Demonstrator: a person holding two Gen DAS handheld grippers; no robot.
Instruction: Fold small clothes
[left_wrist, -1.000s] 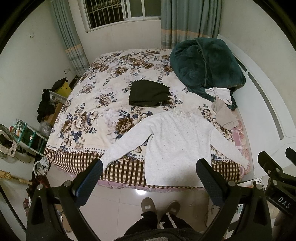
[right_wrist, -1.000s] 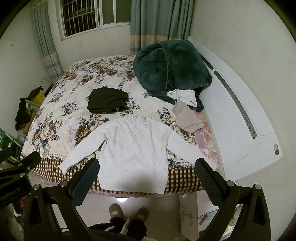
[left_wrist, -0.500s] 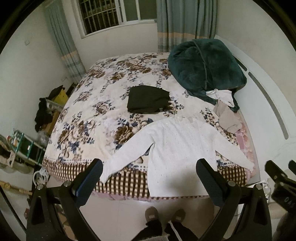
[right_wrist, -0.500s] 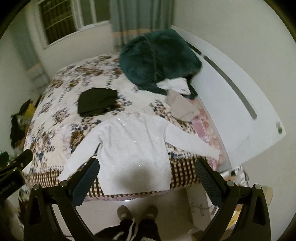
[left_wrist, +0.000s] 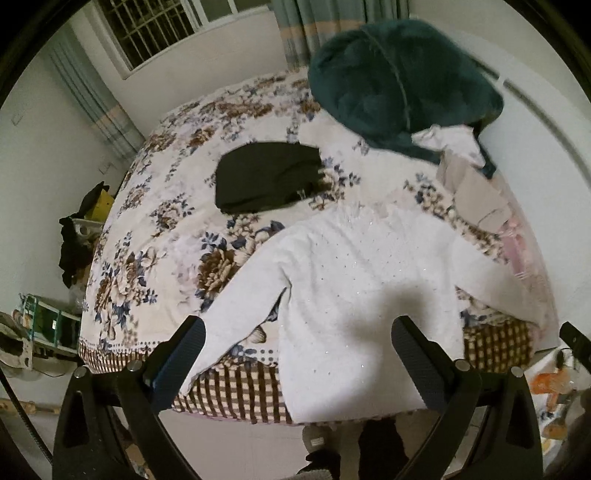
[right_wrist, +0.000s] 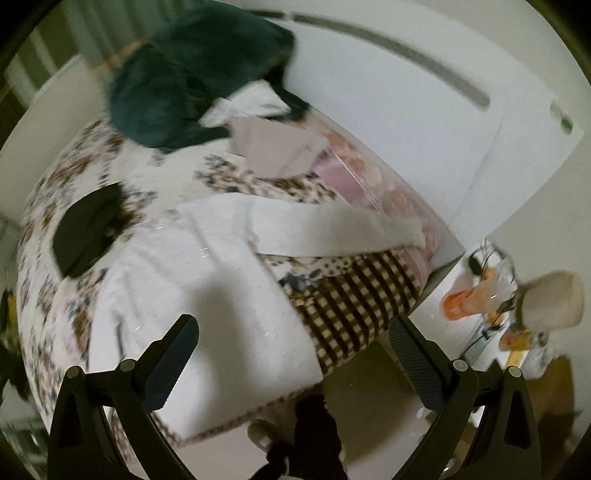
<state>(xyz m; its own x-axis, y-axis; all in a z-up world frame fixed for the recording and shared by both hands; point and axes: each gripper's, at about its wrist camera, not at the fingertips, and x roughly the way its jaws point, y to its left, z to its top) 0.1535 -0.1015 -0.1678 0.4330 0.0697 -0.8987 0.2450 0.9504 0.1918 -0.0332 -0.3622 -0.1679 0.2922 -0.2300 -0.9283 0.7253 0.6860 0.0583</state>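
Note:
A white long-sleeved sweater (left_wrist: 354, 280) lies spread flat at the near edge of the bed, sleeves out to both sides, hem hanging over the edge. My left gripper (left_wrist: 297, 343) hovers open above its lower left part, empty. In the blurred right wrist view the same sweater (right_wrist: 192, 280) shows, its right sleeve (right_wrist: 332, 232) reaching toward the bed's right side. My right gripper (right_wrist: 293, 343) is open and empty above the sweater's lower right corner.
A folded black garment (left_wrist: 266, 177) lies mid-bed on the floral bedspread (left_wrist: 155, 236). A dark green blanket (left_wrist: 399, 77) is heaped by the white headboard (right_wrist: 406, 92), with pale clothes (left_wrist: 469, 177) beside it. A nightstand with clutter (right_wrist: 491, 306) stands right. A person's feet (left_wrist: 321, 439) stand below.
Both grippers have moved closer to the bed and lower over the sweater. The right gripper has swung right, toward the right sleeve and nightstand. Both stay open.

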